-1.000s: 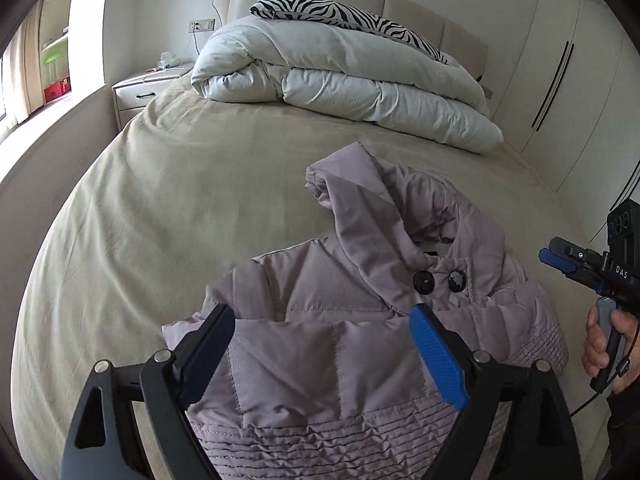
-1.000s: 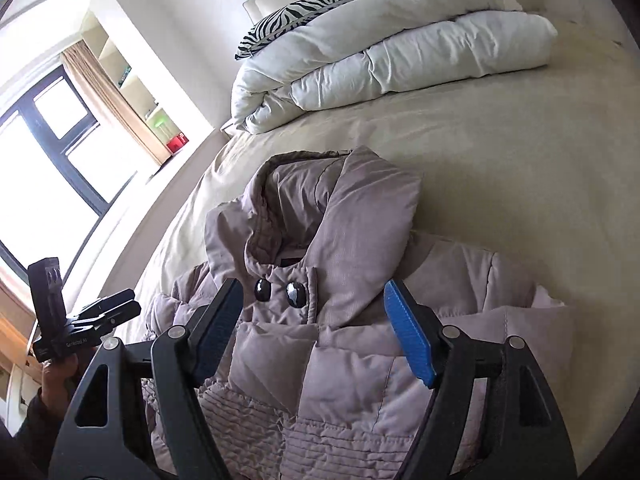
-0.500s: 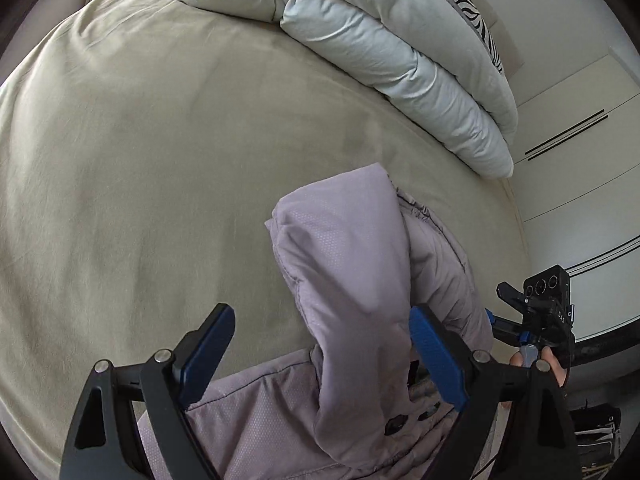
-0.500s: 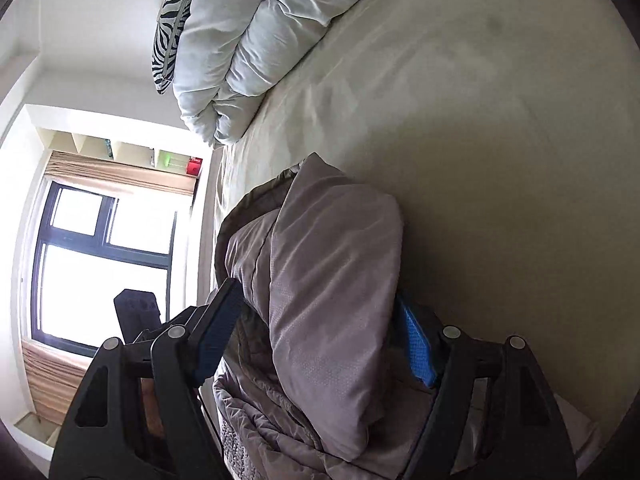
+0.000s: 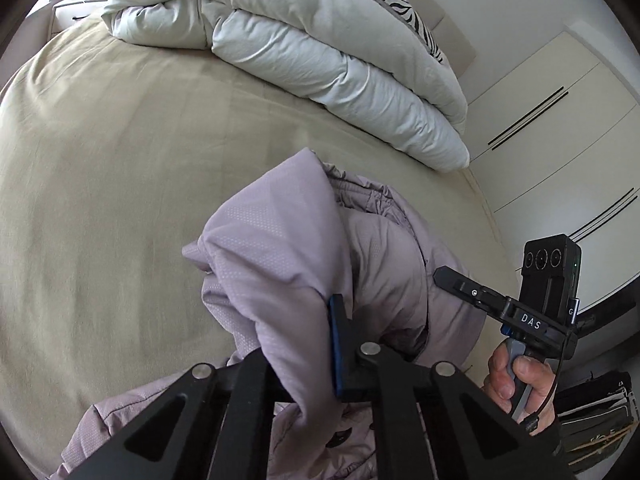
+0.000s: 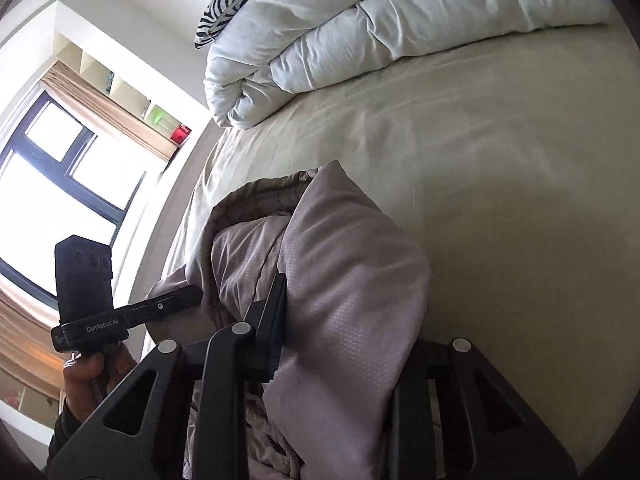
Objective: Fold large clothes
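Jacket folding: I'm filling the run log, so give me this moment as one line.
step: grasp hood | left gripper: shut on jacket | right gripper: closing on jacket | bed: jacket lies on it

Both views ride close above a pale lilac padded jacket point(image 5: 304, 248), each looking forward and downward along its own fingers across the beige bed point(image 5: 120, 160). The left wrist view faces toward white wardrobe doors point(image 5: 560, 120); the right wrist view faces toward a window point(image 6: 60, 184). They share the jacket, the folded white duvet point(image 6: 380, 20) (zebra pillow point(image 6: 228, 4) behind), and each other's gripper.
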### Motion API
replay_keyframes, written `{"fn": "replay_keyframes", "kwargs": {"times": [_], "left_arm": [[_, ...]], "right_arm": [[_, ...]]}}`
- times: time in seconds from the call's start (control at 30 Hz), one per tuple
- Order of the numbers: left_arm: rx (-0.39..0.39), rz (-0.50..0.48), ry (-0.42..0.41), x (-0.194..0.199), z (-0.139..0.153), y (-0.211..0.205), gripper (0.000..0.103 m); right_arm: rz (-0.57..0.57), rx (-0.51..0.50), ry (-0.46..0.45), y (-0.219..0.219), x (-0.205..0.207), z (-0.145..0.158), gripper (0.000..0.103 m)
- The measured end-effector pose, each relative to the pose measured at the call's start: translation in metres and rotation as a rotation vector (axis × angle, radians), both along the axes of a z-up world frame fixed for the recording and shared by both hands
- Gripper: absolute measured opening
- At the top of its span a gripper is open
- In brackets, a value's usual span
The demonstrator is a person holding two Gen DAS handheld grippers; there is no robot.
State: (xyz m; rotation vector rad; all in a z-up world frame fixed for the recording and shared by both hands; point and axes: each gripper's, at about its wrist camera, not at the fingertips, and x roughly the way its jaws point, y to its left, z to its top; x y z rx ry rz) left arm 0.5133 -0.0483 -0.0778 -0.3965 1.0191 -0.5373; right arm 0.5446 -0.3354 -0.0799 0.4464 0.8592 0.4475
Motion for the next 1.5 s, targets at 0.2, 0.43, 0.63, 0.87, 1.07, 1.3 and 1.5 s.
{"fn": "replay_keyframes", "kwargs": {"times": [0.2,0.43,0.63,0.87,1.07,1.3,1.5], "left_arm": [[-0.001,-0.071,-0.205,-0.102,0.045,0.001,0.008],[-0.039,-0.064,-0.242,-0.213,0.023,0.020,0.008],[0.050,-0.060,-0.190,-0.271,-0.016,0.026,0.009],[0.125,-0.058,-0.107,-0.322,-0.031,0.055,0.020],[0.107,0.035,-0.187,-0.325,0.016,0.075,0.063],[0.107,0.059,-0.265,-0.296,0.059,0.054,0.082],[0.168,0.060,-0.322,-0.274,0.079,0.037,0.082]], "right_arm": [[0.131,-0.150,-0.310,0.036,-0.104,0.063,0.023],[0.193,-0.211,-0.388,0.059,-0.231,0.059,0.023],[0.162,-0.204,-0.268,0.054,-0.305,-0.001,0.028],[0.029,-0.164,-0.114,0.015,-0.343,-0.041,0.051],[-0.005,-0.057,-0.074,-0.012,-0.380,-0.042,0.057],[-0.046,0.501,0.112,-0.040,-0.350,-0.048,0.058],[-0.111,0.597,0.304,-0.036,-0.312,-0.077,0.058]]}}
